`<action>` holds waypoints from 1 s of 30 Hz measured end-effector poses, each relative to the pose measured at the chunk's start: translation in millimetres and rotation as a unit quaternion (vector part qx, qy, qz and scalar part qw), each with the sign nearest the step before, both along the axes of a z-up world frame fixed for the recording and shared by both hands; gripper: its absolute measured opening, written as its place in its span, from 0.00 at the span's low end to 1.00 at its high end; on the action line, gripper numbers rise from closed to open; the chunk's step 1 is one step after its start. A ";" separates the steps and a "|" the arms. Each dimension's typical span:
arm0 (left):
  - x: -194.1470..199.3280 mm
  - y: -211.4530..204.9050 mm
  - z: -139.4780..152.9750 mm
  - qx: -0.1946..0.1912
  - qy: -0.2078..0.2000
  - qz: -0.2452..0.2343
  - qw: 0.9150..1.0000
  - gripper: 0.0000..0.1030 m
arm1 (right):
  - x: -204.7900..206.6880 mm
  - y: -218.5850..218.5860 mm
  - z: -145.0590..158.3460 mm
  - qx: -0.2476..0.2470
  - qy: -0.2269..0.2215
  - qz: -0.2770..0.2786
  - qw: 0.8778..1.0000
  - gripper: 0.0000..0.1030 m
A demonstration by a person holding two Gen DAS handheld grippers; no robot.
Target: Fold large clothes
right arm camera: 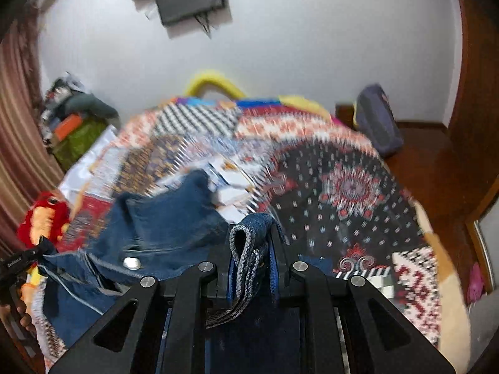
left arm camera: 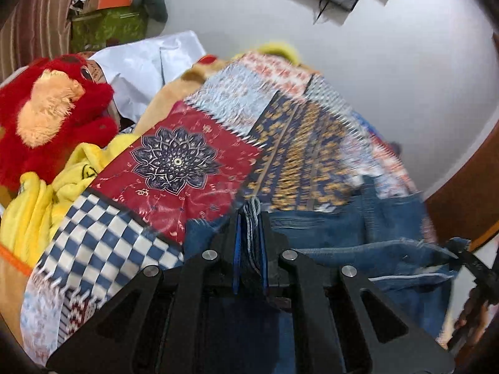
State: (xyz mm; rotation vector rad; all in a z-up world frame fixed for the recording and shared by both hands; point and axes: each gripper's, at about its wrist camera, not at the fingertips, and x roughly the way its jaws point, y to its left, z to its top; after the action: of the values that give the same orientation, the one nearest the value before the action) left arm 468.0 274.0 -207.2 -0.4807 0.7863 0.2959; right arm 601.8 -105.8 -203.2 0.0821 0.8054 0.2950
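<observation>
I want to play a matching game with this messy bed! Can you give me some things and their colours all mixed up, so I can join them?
Things:
1. plush toy
2. jeans
3. towel
4. box

Colours:
A. blue
B. orange
C. red
D. yellow

Pairs: 1-C, 2-A, 3-D, 4-B
</observation>
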 end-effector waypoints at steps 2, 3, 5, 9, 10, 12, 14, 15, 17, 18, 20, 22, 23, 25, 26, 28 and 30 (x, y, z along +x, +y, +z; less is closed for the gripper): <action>12.6 6.7 -18.9 -0.005 0.022 0.004 1.000 0.10 | 13.1 -0.2 -23.1 -0.001 0.021 -0.005 1.000 0.14; 17.4 10.1 -26.1 0.000 0.030 0.007 1.000 0.09 | 17.9 -1.1 -32.0 -0.001 0.031 -0.006 1.000 0.14; 24.0 13.5 -33.5 0.026 0.043 0.018 0.999 0.10 | 26.8 -2.5 -50.1 -0.002 0.052 -0.008 0.999 0.14; 35.8 23.6 -37.5 0.077 0.077 0.039 0.993 0.09 | 37.0 -13.3 -58.4 0.032 0.082 -0.003 0.996 0.14; 37.3 29.7 -40.8 0.082 0.093 0.043 0.991 0.09 | 38.4 -16.1 -56.2 0.039 0.083 -0.001 0.996 0.14; 35.1 37.4 -41.8 0.063 0.092 0.036 0.993 0.09 | 39.8 -22.2 -48.5 0.049 0.089 0.004 0.995 0.14; 26.8 39.7 -34.7 0.061 0.087 0.027 0.994 0.09 | 37.4 -28.6 -34.0 0.053 0.083 -0.003 0.995 0.14; 23.3 38.3 -30.5 0.074 0.087 0.024 0.993 0.09 | 35.2 -32.7 -23.2 0.048 0.069 -0.010 0.996 0.14; 16.8 34.3 -19.3 0.102 0.089 0.012 0.991 0.09 | 31.9 -40.0 -0.9 0.013 0.028 -0.050 0.998 0.14; 13.3 30.6 -12.1 0.113 0.088 0.001 0.990 0.09 | 30.7 -43.3 8.4 -0.008 0.014 -0.066 0.998 0.14; 8.2 24.2 1.6 0.124 0.087 -0.019 0.988 0.10 | 30.1 -48.9 23.0 -0.018 0.012 -0.058 0.998 0.14; 1.7 18.2 15.3 0.129 0.082 -0.037 0.988 0.18 | 24.1 -51.4 32.5 -0.011 0.022 -0.033 0.999 0.14; -3.0 15.1 21.6 0.129 0.079 -0.043 0.987 0.24 | 18.1 -50.1 36.3 -0.016 0.020 -0.021 0.999 0.14; -11.0 6.3 33.5 0.137 0.072 -0.052 0.987 0.54 | 2.1 -42.5 41.1 -0.034 0.012 0.004 0.999 0.14; -14.8 2.2 38.4 0.141 0.065 -0.055 0.986 0.57 | -8.0 -37.6 41.8 -0.042 0.010 0.020 0.999 0.14; -25.7 -9.2 46.7 0.141 0.051 -0.071 0.986 0.60 | -24.7 -26.9 41.8 -0.046 0.010 0.044 0.998 0.14; -29.3 -19.0 47.2 0.126 0.049 -0.086 0.987 0.65 | -42.5 -11.8 37.5 -0.048 0.016 0.069 0.996 0.14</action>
State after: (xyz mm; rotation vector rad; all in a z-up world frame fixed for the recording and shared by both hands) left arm 438.6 255.0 -160.0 -0.1594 0.8657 0.2561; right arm 559.3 -117.6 -165.7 -0.0602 0.8583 0.3853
